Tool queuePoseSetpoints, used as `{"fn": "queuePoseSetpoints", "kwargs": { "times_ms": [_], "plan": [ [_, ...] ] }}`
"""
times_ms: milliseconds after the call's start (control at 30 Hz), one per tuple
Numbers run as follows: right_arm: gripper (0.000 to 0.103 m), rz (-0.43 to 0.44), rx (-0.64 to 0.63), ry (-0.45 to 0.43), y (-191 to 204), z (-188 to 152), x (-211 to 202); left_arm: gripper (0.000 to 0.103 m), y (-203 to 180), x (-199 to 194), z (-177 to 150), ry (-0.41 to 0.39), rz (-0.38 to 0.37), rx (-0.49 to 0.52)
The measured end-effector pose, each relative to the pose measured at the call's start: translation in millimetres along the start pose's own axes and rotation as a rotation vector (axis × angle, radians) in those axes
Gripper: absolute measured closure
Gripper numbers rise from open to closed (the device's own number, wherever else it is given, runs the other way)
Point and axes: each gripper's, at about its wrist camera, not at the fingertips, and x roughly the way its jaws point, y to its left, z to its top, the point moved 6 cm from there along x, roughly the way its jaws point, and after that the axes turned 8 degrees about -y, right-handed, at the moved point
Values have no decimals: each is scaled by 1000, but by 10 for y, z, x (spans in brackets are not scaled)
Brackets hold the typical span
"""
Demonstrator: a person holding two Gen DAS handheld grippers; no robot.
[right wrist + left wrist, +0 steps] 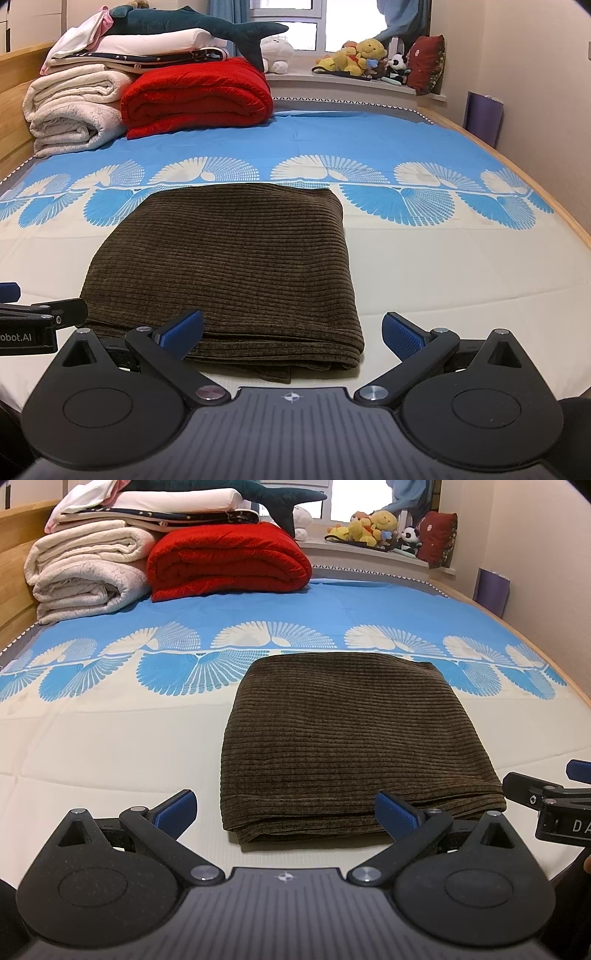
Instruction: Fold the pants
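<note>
Pants (347, 738), one folded brown bundle on bed (110, 746), two grippers, left gripper (286, 812) and right gripper (291, 334), fingers spread, empty

One pants (354, 738), two grippers (286, 812) (291, 334)

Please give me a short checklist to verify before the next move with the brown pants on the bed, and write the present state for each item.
1. Left gripper open and holding nothing: ok.
2. Right gripper open and holding nothing: ok.
3. Brown pants lie as a compact folded rectangle on the bed sheet: ok.
4. Layers at the near edge lie even: not ok, a lower layer sticks out at the front.
5. Pants clear of the red blanket: ok.
6. Far edge aligned underneath: cannot tell.
</note>
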Motion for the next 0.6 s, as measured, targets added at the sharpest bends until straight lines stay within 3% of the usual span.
{"fn": "queuePoseSetpoints", "kwargs": {
  "times_ms": [600],
  "plan": [
    [1,0,-1,-1,2,0,2,0,-8,-13,20,-6,-8,4]
  ]
}}
